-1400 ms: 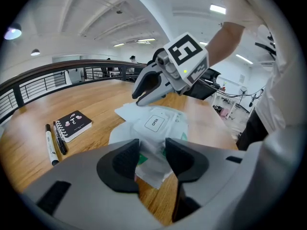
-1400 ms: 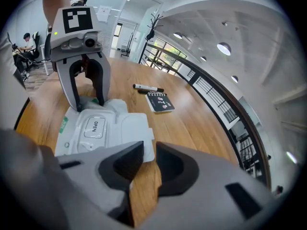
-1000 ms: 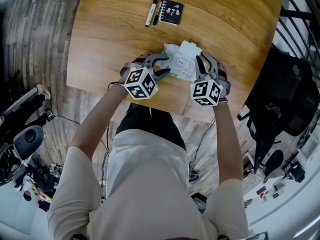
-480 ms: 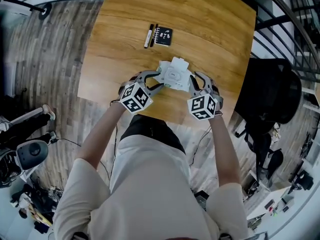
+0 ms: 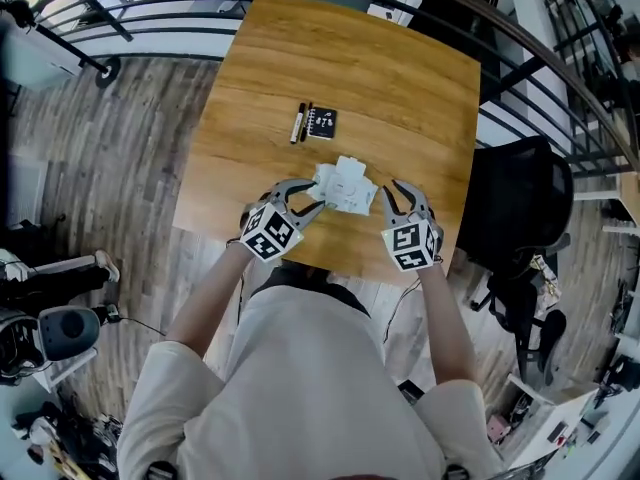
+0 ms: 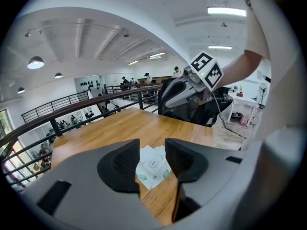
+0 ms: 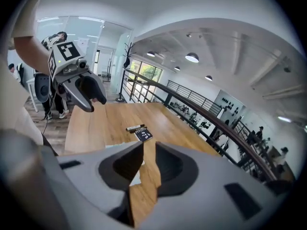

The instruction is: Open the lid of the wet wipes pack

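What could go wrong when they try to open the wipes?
The wet wipes pack lies loose on the table. The left gripper and right gripper both have jaws apart, gripping nothing. Pulling the lid could lift or slide the whole pack. It might also bump the pens and notebook beyond it.

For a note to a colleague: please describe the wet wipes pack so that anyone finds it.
On the wooden table, look near the edge nearest the person, between the left gripper and the right gripper. The wet wipes pack lies flat there, white with green marks, unlike the black notebook and markers farther away.
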Demonstrator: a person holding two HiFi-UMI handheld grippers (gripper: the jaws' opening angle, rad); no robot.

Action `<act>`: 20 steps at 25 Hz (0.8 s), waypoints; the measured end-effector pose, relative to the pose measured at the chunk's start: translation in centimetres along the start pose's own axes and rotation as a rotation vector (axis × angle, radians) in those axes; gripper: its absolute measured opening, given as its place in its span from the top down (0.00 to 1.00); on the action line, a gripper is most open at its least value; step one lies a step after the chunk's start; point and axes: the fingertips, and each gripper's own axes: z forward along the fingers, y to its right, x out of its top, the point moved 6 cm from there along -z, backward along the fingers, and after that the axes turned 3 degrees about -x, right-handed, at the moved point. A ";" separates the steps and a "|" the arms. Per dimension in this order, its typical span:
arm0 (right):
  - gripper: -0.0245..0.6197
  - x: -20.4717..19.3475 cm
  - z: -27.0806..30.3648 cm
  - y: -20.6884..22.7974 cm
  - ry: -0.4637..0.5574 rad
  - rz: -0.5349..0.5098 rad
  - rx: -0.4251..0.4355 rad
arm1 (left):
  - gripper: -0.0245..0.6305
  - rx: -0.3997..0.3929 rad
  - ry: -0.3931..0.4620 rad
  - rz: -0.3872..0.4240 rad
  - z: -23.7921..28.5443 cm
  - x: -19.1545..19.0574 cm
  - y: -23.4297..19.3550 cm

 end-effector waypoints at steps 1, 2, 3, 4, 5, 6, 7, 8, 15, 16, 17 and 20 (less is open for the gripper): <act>0.85 0.1 -0.7 0.2 0.009 0.032 -0.003 | 0.72 0.003 0.008 -0.002 -0.4 0.6 0.2; 0.85 0.2 -1.5 0.4 0.019 0.070 -0.006 | 0.73 0.007 0.016 -0.003 -0.9 1.2 0.5; 0.85 0.2 -2.2 0.6 0.032 0.111 -0.007 | 0.73 0.012 0.026 -0.005 -1.4 1.7 0.6; 0.85 0.3 -2.8 0.8 0.045 0.151 -0.009 | 0.74 0.019 0.037 -0.008 -1.9 2.3 0.8; 0.85 0.4 -3.5 1.1 0.057 0.186 -0.013 | 0.75 0.026 0.048 -0.011 -2.5 2.9 0.8; 0.85 0.5 -4.1 1.4 0.068 0.218 -0.019 | 0.75 0.034 0.059 -0.015 -3.1 3.4 0.8; 0.85 0.8 -4.7 1.7 0.080 0.249 -0.025 | 0.75 0.042 0.069 -0.019 -3.6 3.9 0.7; 0.85 1.1 -5.4 2.0 0.094 0.279 -0.030 | 0.75 0.050 0.079 -0.025 -4.1 4.3 0.6; 0.85 2.7 -9.2 2.8 0.157 0.373 -0.060 | 0.77 0.105 0.157 -0.048 -7.6 7.7 0.1; 0.85 2.8 -9.7 2.8 0.161 0.378 -0.064 | 0.78 0.112 0.167 -0.045 -7.9 8.1 0.1; 0.85 2.9 -10.1 2.9 0.164 0.382 -0.070 | 0.78 0.118 0.178 -0.041 -8.2 8.4 0.1; 0.85 3.2 -11.1 3.1 0.170 0.396 -0.086 | 0.80 0.135 0.209 -0.041 -9.1 9.4 0.0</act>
